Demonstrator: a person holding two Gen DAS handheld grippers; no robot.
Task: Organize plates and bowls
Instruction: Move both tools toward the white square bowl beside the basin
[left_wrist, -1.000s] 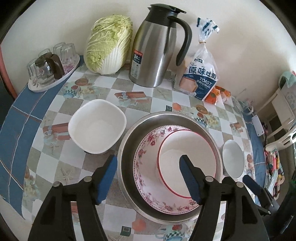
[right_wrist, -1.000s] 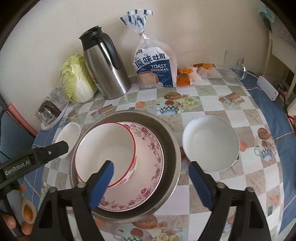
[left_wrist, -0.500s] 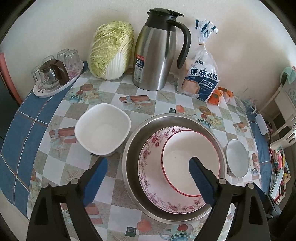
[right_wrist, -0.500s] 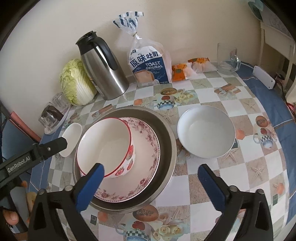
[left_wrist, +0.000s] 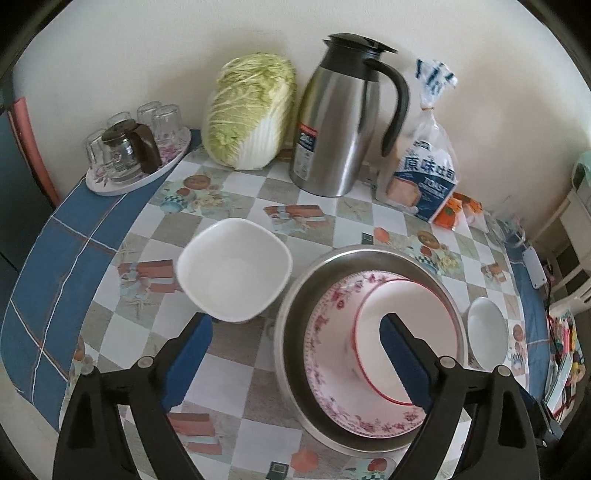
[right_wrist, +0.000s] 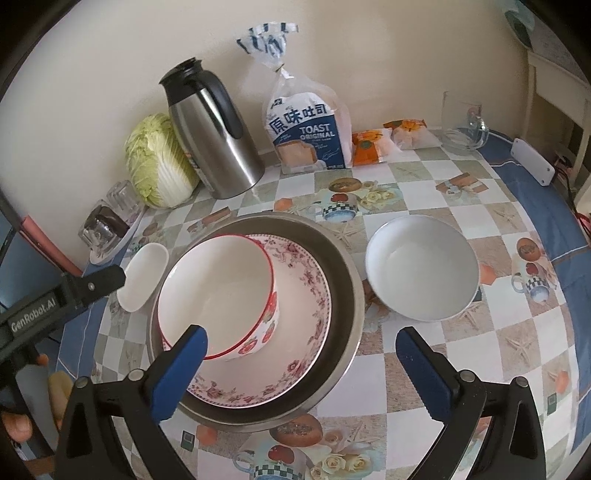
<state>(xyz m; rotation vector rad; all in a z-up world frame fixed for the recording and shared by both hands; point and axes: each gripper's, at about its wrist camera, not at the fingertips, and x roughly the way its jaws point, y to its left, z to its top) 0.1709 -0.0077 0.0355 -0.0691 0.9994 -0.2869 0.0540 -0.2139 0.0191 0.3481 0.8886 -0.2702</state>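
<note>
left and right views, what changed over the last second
Both tools pulled up and back from the stacked bowls, so more table shows in each view. The left tool also swung toward the square white bowl. Both are open and empty throughout. The red-rimmed bowl, floral plate, steel basin and round white bowl have not moved.

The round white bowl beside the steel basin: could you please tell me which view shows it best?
The right wrist view: the round white bowl sits large and unobstructed, right of the steel basin. The left wrist view shows it only small, near the frame's right edge.
</note>
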